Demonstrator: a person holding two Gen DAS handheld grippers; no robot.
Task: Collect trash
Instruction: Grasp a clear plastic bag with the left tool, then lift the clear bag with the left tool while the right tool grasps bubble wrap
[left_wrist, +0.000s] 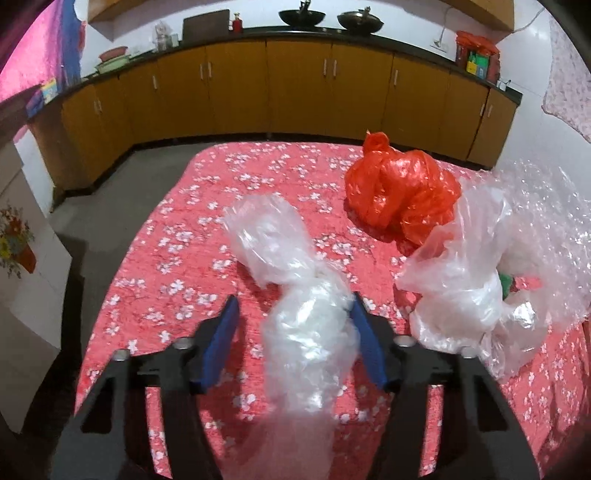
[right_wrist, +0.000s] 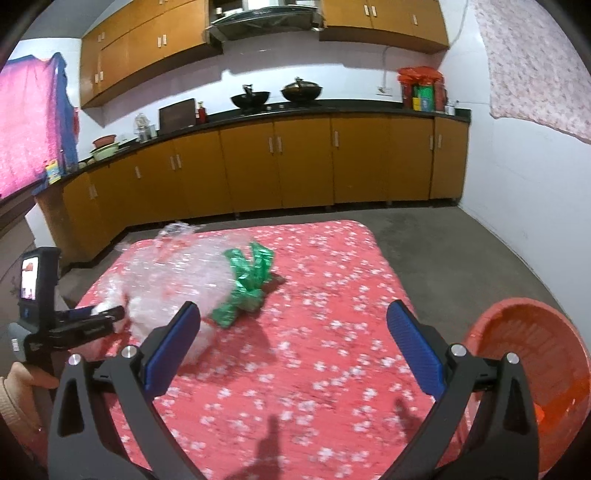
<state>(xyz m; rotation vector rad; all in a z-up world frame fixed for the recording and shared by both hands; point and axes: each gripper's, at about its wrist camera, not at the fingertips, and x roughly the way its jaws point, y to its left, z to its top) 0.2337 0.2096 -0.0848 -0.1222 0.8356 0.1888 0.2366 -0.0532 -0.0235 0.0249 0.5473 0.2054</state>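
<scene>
On the red floral tablecloth (left_wrist: 166, 258), my left gripper (left_wrist: 294, 299) stands around a crumpled clear plastic bag (left_wrist: 306, 343). Its right pad touches the bag, while a gap shows at the left pad. A red plastic bag (left_wrist: 399, 192) lies further back. More clear plastic (left_wrist: 461, 295) and bubble wrap (left_wrist: 546, 221) are heaped to the right. A green foil wrapper (right_wrist: 247, 284) lies against the bubble wrap (right_wrist: 173, 273). My right gripper (right_wrist: 293, 304) hangs wide open above bare cloth with nothing in it. In the right wrist view, the left gripper (right_wrist: 110, 314) is at the far left.
A red plastic basket (right_wrist: 535, 369) stands off the table's right edge. Grey floor (right_wrist: 443, 251) surrounds the table. Orange cabinets (right_wrist: 295, 162) with a dark counter run along the back wall. A white cabinet (left_wrist: 33, 277) is on the left. A sleeve (right_wrist: 14, 398) holds the left gripper.
</scene>
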